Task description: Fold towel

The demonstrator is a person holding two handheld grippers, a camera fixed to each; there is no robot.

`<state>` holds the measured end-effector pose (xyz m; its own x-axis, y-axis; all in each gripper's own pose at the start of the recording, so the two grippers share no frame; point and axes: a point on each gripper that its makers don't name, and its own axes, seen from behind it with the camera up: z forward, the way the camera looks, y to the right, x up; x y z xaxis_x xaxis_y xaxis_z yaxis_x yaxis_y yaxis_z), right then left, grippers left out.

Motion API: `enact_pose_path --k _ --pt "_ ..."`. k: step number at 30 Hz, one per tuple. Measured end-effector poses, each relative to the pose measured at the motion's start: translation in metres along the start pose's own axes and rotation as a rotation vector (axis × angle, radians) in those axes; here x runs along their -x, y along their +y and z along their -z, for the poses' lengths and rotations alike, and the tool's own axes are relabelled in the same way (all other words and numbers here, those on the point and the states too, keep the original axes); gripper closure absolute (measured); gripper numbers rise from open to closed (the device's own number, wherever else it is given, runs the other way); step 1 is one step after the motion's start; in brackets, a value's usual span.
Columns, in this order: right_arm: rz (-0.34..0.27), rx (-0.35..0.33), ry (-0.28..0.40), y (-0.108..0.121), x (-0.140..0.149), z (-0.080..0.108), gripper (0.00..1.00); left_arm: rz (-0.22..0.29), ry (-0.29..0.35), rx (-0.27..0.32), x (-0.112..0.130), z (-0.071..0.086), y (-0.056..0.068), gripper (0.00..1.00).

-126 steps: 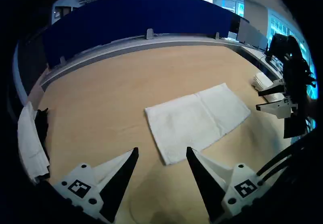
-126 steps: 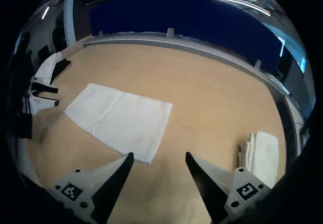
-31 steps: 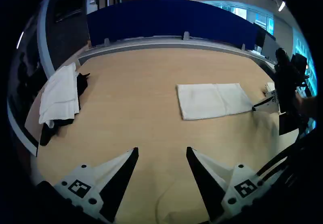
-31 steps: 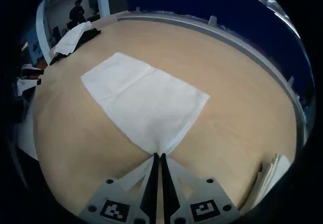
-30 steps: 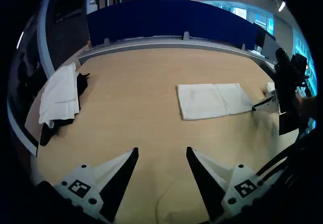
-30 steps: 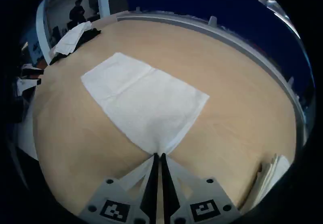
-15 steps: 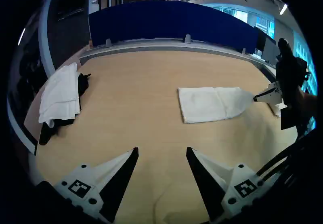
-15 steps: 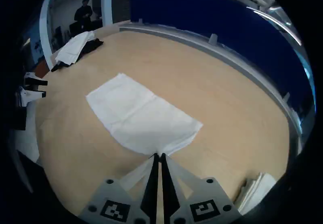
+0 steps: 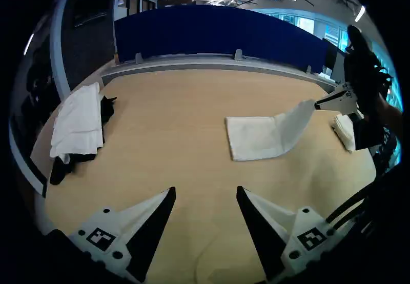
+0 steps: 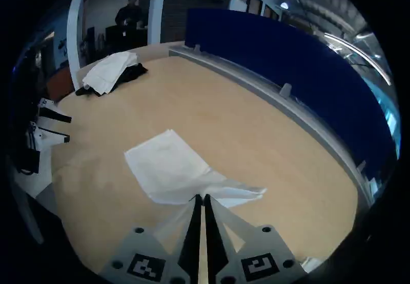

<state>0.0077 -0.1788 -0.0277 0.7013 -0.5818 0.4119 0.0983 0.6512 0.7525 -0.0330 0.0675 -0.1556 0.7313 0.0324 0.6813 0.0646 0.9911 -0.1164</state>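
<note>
On the wooden table (image 9: 169, 109), the white towel (image 9: 256, 138) lies partly flat, one corner raised off the wood by the right gripper (image 10: 200, 198), whose jaws pinch it. The cloth's very tip is hidden between them. The left gripper (image 9: 205, 190) hangs above bare tabletop, well apart, jaws spread.

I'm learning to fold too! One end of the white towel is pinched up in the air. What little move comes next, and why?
Probably the right gripper should carry its pinched end over toward the flat far edge. It is shut on the towel, that end is lifted while the rest lies flat on the table, and the left gripper is open, away from it.
</note>
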Motion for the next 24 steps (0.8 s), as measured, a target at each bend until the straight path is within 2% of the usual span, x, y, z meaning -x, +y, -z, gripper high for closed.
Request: enact_pose_path --k 9,15,24 --pt "0.039 -0.013 -0.004 -0.01 -0.009 -0.004 0.95 0.01 0.007 -0.001 -0.003 0.007 -0.002 0.12" --pt "0.079 -0.035 0.008 -0.022 -0.029 -0.011 0.95 0.017 0.016 -0.005 -0.006 0.013 -0.007 0.13" --pt "0.159 -0.115 0.011 -0.066 -0.058 -0.041 0.95 0.044 0.035 -0.021 -0.01 0.021 -0.014 0.13"
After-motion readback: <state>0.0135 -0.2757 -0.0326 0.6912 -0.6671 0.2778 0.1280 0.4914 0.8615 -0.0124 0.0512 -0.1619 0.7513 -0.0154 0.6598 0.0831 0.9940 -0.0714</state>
